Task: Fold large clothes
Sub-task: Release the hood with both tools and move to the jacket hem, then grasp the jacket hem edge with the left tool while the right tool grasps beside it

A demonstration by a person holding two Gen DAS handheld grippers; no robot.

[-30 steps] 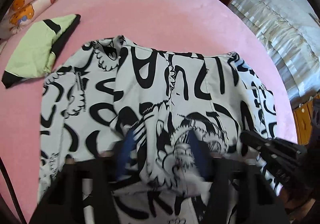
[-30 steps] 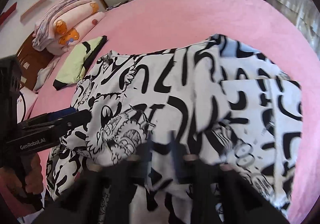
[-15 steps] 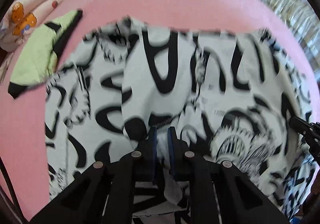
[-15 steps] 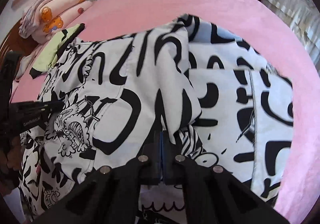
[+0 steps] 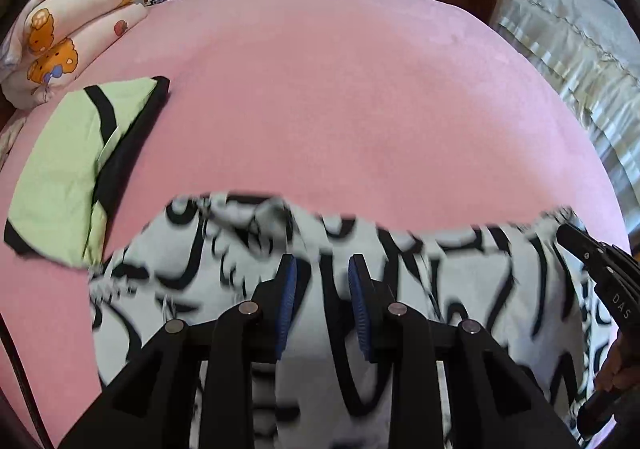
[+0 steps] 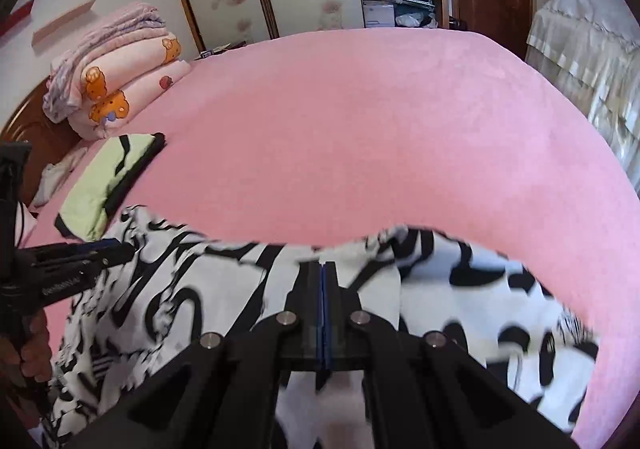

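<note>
The white garment point(image 5: 452, 289) printed with bold black loops and cartoon line drawings lies bunched along the near edge of the pink bed point(image 5: 340, 97), its far hem wavy and blurred, with folds overlapping across the width. The left claw point(image 5: 322, 281) hangs above it with its jaws opening; cloth shows in the gap below, but the blue pads point(image 5: 288, 289) do not press on it. The right claw point(image 6: 323, 281) is clenched, pads together; no cloth is visibly pinched between them. A folded light-green piece with black trim point(image 5: 76, 165) lies near the garment's left end. Rolled pink quilts point(image 6: 120, 89) sit at the bed's far left.
</note>
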